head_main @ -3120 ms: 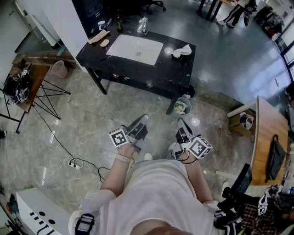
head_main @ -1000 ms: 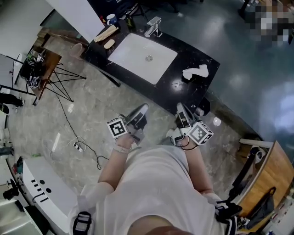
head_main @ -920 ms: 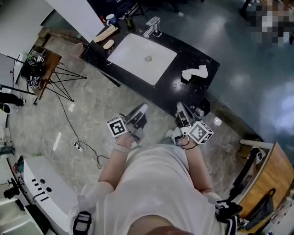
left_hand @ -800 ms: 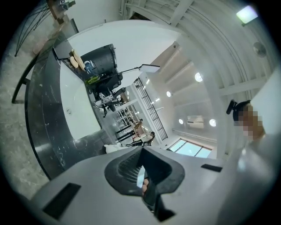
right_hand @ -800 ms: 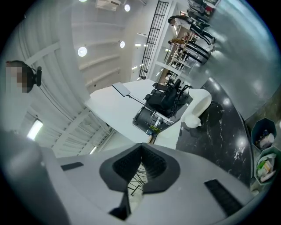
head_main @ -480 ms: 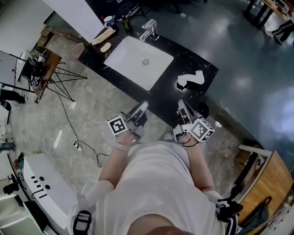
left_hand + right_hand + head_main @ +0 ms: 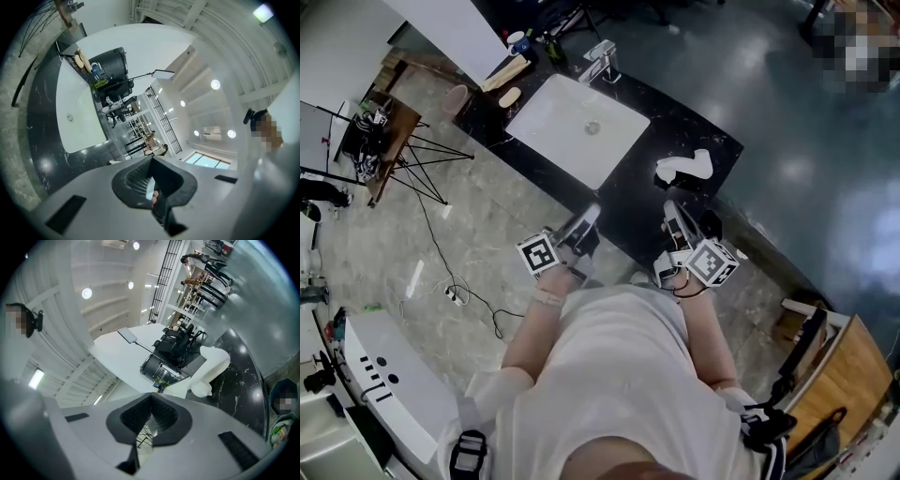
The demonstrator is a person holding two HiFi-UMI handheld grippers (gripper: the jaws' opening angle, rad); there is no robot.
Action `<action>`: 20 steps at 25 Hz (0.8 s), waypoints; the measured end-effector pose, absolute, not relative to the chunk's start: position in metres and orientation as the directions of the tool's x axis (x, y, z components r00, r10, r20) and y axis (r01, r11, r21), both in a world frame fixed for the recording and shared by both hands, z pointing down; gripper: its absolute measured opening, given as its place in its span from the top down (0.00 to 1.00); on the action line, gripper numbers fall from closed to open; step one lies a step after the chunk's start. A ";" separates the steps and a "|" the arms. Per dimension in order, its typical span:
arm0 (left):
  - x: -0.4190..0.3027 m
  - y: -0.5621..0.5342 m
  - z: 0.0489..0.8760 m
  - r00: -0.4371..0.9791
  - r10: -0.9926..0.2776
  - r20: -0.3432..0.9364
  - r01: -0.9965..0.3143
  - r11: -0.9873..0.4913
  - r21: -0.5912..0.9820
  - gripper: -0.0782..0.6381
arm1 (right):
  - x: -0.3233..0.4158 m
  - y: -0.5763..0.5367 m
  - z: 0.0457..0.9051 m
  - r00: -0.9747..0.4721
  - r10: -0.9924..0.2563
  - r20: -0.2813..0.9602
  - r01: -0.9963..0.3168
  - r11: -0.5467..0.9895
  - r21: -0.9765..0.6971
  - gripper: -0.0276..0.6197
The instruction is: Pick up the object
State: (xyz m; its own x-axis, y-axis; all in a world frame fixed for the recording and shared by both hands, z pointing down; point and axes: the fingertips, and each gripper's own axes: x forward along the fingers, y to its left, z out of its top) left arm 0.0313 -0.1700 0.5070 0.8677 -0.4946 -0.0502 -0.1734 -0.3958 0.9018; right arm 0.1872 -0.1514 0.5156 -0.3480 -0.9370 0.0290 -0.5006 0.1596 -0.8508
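A white, bent, soft-looking object [image 7: 684, 169] lies on the right part of the black counter [image 7: 675, 117]; in the right gripper view the white object [image 7: 211, 369] shows ahead and right of the jaws. My right gripper [image 7: 671, 210] is shut and empty, just short of the object, over the counter's front edge. My left gripper [image 7: 590, 215] is also shut with nothing in it, at the counter's front edge below the white sink basin [image 7: 577, 127]. In their own views the left gripper [image 7: 152, 161] and the right gripper [image 7: 152, 398] both have pads meeting.
A faucet [image 7: 602, 58], a wooden board [image 7: 504, 73], a soap bar [image 7: 510, 97] and a cup [image 7: 517, 39] stand round the basin. A black folding stand [image 7: 431, 164], a power strip [image 7: 450, 293], a white cabinet [image 7: 384, 384] and a wooden desk [image 7: 844, 375] surround me.
The person has stepped closer to the counter; both grippers now reach its front edge, and the white object lies nearer the right gripper. Both jaws stayed shut.
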 end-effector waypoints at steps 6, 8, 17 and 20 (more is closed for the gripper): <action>0.029 -0.174 0.509 0.863 -0.503 -0.052 -0.172 -0.388 0.906 0.88 | 0.193 -0.158 0.516 -0.341 -0.939 0.035 -0.518 0.157 -0.841 0.92; 0.028 -0.173 0.510 0.862 -0.503 -0.054 -0.169 -0.388 0.906 0.88 | 0.192 -0.157 0.518 -0.340 -0.939 0.043 -0.525 0.152 -0.838 0.92; 0.019 -0.173 0.514 0.860 -0.504 -0.075 -0.139 -0.374 0.917 0.88 | 0.188 -0.157 0.524 -0.324 -0.942 0.089 -0.602 0.132 -0.788 0.92; 0.017 -0.174 0.512 0.859 -0.505 -0.086 -0.132 -0.379 0.916 0.88 | 0.192 -0.162 0.526 -0.312 -0.943 0.115 -0.654 0.125 -0.746 0.92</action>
